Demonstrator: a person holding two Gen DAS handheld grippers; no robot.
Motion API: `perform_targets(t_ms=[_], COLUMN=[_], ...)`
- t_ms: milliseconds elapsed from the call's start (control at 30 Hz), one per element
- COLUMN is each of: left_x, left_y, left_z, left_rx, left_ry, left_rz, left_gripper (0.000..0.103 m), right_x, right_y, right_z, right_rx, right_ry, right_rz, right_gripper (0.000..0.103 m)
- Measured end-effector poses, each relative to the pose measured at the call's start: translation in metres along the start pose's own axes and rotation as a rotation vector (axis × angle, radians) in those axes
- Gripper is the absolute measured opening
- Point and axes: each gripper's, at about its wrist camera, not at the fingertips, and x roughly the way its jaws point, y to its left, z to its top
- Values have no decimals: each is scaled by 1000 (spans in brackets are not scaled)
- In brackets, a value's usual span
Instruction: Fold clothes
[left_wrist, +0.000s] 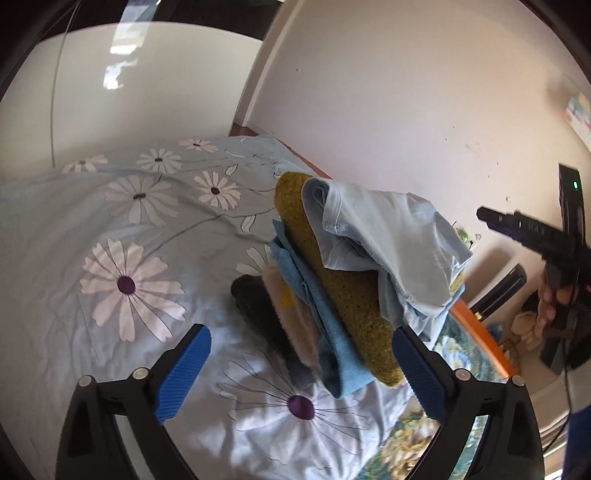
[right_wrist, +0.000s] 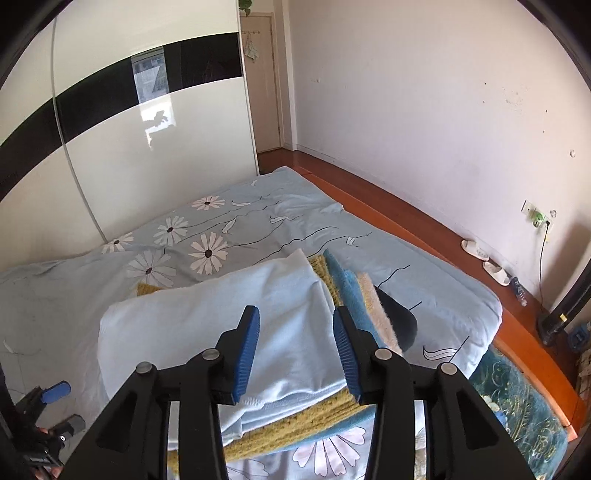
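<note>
Five folded garments are stacked on the bed (right_wrist: 461, 295), a pale blue shirt (right_wrist: 207, 332) topmost. Both the left gripper (left_wrist: 301, 365) and right gripper (right_wrist: 295, 354) are held apart, empty.

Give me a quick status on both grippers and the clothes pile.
Left gripper open, empty, beside the stack. Right gripper open, empty, above the light blue top garment. Folded stack sits on the floral bedspread. Nothing in the way.
</note>
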Motion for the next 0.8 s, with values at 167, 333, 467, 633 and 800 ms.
perform_targets(t_ms=[167,333,467,633,800], left_x=[-5,-14,-21,-29,-26], left_y=[-5,-8,-11,-14,-11], left_z=[-20,-25,-29,-34,-42], left_rx=[-37,-21,-9,7,21], left_ry=[39,30,22,13,31], left_rz=[15,50,78,113,148], left_gripper=[103,103,103,103,103], right_x=[-22,-25,-21,-18,-11], right_y=[37,61,68,69,71], right_z=[-39,-74,-93,-116,-136], right_rx=[-117,-139,-87,-38,-15], right_ry=[-7,9,10,22,51], right_rz=[27,31,43,27,9], right_gripper=[49,63,72,75,83])
